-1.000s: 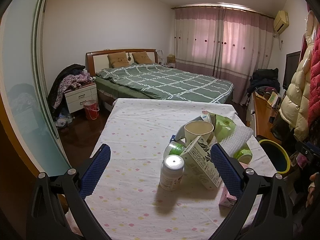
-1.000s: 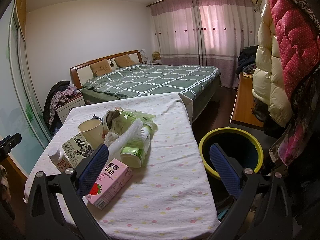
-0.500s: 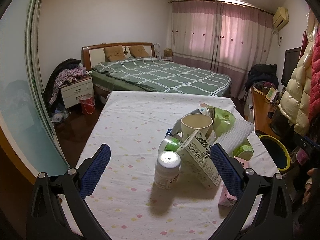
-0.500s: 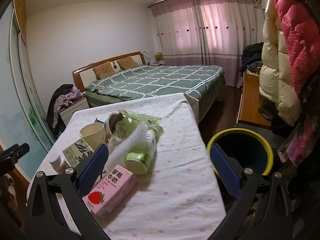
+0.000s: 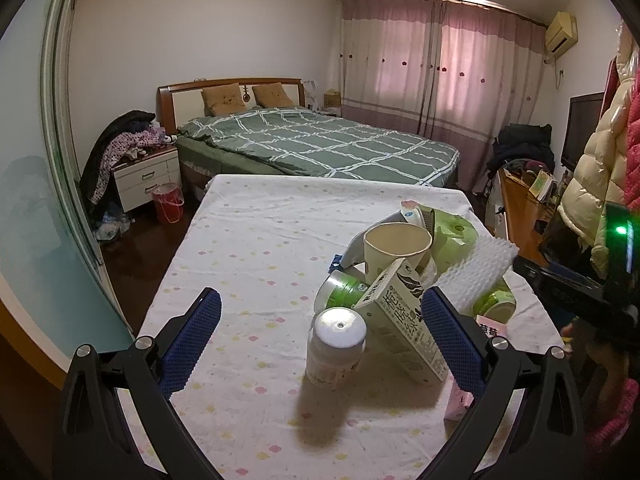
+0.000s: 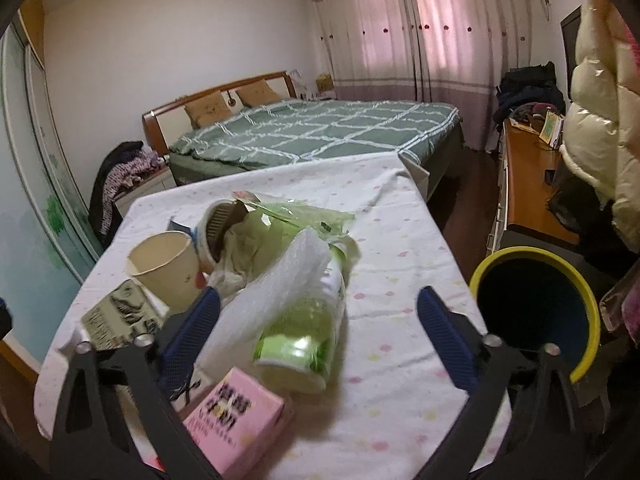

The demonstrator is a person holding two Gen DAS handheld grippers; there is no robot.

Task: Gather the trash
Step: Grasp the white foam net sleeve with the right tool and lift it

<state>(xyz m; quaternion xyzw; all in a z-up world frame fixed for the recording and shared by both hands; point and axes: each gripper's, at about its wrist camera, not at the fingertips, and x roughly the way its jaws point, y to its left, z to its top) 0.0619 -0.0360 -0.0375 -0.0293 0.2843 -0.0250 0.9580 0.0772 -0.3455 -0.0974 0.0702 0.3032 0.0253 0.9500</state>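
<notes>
Trash pile on the right half of the cloth-covered table (image 5: 248,248): paper cup (image 6: 164,268), white pill bottle (image 5: 335,347) upright at near left, black-and-white carton (image 5: 404,320) leaning beside it, green plastic bottle (image 6: 304,320) lying on its side under a white foam sheet (image 6: 276,288), pink milk carton (image 6: 236,420) nearest. Left gripper (image 5: 320,338) wide, pill bottle and carton between its fingers, untouched. Right gripper (image 6: 316,334) spread, jaws just closing a bit, green bottle between them, no contact. Yellow-rimmed bin (image 6: 536,312) on the floor, right of the table.
</notes>
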